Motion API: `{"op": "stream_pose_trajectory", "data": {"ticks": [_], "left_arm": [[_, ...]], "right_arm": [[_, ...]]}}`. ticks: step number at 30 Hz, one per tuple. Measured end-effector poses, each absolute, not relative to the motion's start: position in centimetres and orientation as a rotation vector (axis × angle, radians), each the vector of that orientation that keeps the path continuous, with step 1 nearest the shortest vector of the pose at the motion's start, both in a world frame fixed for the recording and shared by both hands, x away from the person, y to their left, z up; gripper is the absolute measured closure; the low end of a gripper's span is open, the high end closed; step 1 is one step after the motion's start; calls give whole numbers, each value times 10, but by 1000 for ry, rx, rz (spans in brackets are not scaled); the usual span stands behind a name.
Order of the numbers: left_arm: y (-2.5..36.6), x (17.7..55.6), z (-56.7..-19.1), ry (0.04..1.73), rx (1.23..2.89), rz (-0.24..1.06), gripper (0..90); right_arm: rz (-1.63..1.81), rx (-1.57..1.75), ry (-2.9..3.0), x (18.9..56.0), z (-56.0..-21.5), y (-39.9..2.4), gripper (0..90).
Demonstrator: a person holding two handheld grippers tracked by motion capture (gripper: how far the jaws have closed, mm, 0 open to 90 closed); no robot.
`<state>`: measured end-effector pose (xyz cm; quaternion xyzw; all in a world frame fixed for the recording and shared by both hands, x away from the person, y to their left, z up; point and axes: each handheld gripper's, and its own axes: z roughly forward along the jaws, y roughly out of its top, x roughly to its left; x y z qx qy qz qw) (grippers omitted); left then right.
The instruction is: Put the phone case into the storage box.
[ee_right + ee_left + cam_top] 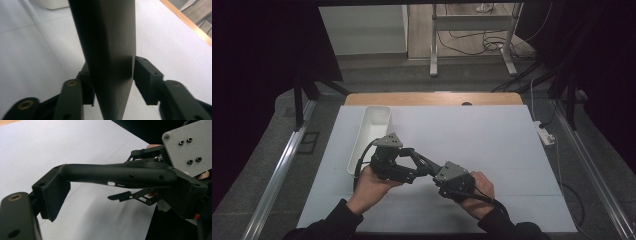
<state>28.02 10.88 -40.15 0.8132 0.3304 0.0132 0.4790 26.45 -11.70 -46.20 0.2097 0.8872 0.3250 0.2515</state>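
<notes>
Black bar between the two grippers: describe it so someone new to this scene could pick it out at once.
On the white-covered table, just right of the long white plastic tray, the left gripper and right gripper meet. The matt black, slightly curved bar spans between them, an end in each; unlike the tray it is dark and slim, with a small pale slot in its side.
</notes>
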Motion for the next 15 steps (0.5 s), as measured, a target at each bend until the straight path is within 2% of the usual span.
{"op": "stream_pose_trajectory", "data": {"ticks": [10, 15], "left_arm": [[110, 281, -403, 813, 1978, 48, 130], [112, 283, -404, 802, 1955, 42, 121]], "right_arm": [[857, 482, 2390, 258, -462, -114, 779], [857, 466, 2396, 257, -460, -114, 831]]}}
